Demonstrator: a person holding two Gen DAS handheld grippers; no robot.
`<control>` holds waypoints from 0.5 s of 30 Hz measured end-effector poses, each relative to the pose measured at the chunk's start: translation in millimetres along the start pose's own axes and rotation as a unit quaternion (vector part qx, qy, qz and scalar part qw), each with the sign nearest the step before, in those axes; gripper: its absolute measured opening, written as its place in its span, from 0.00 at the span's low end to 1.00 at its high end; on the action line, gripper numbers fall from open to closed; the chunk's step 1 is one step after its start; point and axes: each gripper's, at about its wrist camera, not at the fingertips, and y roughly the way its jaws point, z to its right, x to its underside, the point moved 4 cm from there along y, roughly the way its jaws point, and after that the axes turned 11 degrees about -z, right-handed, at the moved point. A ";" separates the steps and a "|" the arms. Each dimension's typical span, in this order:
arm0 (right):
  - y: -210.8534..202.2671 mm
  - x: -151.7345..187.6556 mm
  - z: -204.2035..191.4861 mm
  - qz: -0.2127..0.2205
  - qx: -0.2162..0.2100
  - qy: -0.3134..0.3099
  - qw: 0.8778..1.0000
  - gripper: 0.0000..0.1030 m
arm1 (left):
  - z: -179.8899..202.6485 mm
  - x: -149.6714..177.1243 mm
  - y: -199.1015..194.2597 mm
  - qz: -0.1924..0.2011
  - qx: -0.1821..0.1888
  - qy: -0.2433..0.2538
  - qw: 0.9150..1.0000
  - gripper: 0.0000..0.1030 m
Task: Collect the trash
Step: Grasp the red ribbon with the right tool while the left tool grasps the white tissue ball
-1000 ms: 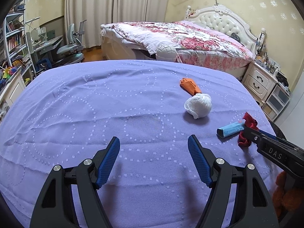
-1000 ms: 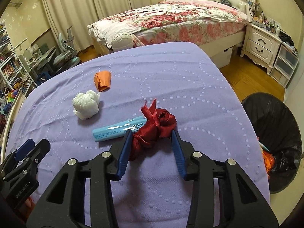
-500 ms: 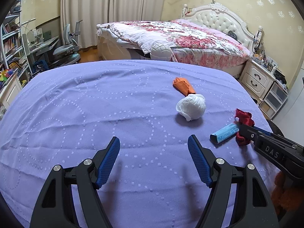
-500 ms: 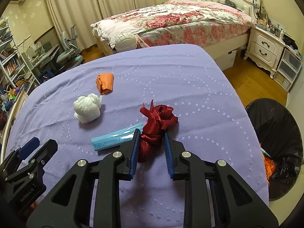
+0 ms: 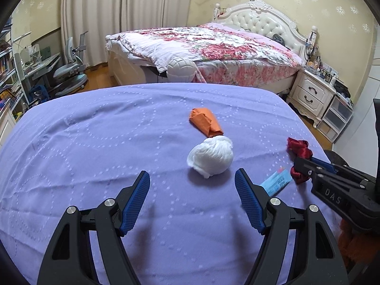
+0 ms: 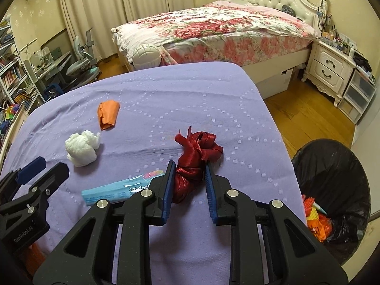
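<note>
Right tongs (image 6: 187,178) have closed on the red ribbon (image 6: 198,150) — left tongs (image 5: 192,185) gape; bin (image 6: 332,166) holds orange scraps (image 6: 318,218).

Around the white wad (image 5: 211,158) on the purple cloth (image 5: 95,147), the left and near sides lie bare. An orange scrap (image 5: 205,121) sits just behind it, a blue tube (image 5: 276,182) and red ribbon (image 6: 197,156) to its right.

My two wrist cameras look forward and down along their fingers, close over the purple bedspread (image 5: 99,147); both share the white wad (image 5: 211,158).
</note>
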 end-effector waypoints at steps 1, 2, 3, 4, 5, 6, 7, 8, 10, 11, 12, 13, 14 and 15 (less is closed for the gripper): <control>1.5 -1.1 0.5 -0.003 -0.003 -0.003 1.000 0.24 | 1.4 -1.7 2.3 -0.001 0.000 0.002 1.000 0.70; 2.3 -2.1 0.6 -0.004 -0.003 -0.006 1.000 0.25 | 3.7 -4.9 6.1 -0.003 0.000 0.004 1.000 0.70; 2.8 -2.8 0.8 -0.003 -0.001 -0.007 1.000 0.26 | 4.8 -6.3 8.4 -0.004 -0.001 0.005 1.000 0.70; 3.1 -3.1 1.4 -0.002 -0.001 -0.007 1.000 0.30 | 5.9 -8.8 11.9 -0.005 -0.002 0.006 1.000 0.70; 3.9 -3.3 1.8 -0.002 -0.002 -0.006 1.000 0.32 | 6.2 -10.4 14.4 -0.007 -0.003 0.006 1.000 0.70; 5.0 -3.7 3.1 -0.002 -0.004 -0.004 1.000 0.33 | 6.0 -11.0 15.8 -0.008 -0.002 0.005 1.000 0.70; 5.2 -3.3 3.9 -0.001 -0.006 -0.003 1.000 0.35 | 5.7 -12.6 18.1 -0.011 -0.001 0.005 1.000 0.70; 5.4 -3.4 4.3 -0.001 -0.008 -0.002 1.000 0.36 | 5.6 -12.9 18.7 -0.012 0.001 0.004 1.000 0.70; 5.7 -4.3 4.2 -0.002 -0.012 -0.002 1.000 0.41 | 5.3 -13.8 20.1 -0.014 0.003 0.005 1.000 0.62; 5.7 -4.6 3.9 -0.002 -0.013 -0.002 1.000 0.43 | 5.3 -13.7 21.1 -0.016 0.004 0.006 1.000 0.59; 6.1 -5.0 4.0 -0.002 -0.012 -0.003 1.000 0.43 | 5.2 -13.5 22.4 -0.020 0.007 0.007 1.000 0.54; 5.7 -5.0 4.1 -0.002 -0.012 -0.003 1.000 0.43 | 5.4 -13.0 23.5 -0.024 0.012 0.008 1.000 0.49; 5.3 -5.4 4.1 -0.001 -0.011 -0.003 1.000 0.43 | 5.7 -12.8 24.0 -0.025 0.015 0.009 1.000 0.47; 5.6 -5.8 3.9 -0.001 -0.011 -0.002 1.000 0.43 | 6.4 -12.0 23.7 -0.025 0.022 0.012 0.999 0.41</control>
